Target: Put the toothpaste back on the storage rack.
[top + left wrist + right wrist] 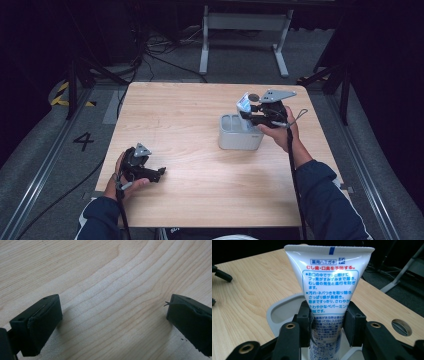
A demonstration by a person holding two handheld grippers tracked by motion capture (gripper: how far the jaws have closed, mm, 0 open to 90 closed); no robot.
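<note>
Firmly, right claw (pixel 327 327) pinches glossy, flat-crimped plastic tube (pixel 329 287).

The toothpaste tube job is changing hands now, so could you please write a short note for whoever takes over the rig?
Right tool: shut on the toothpaste tube, holding it upright, crimped end up, over the grey holder.
Left tool: open, nothing between its jaws, low over the wooden table at the near left.
Done: tube picked up and brought to the holder.
Left: lower the tube into a compartment, let go, draw the tool back.
</note>
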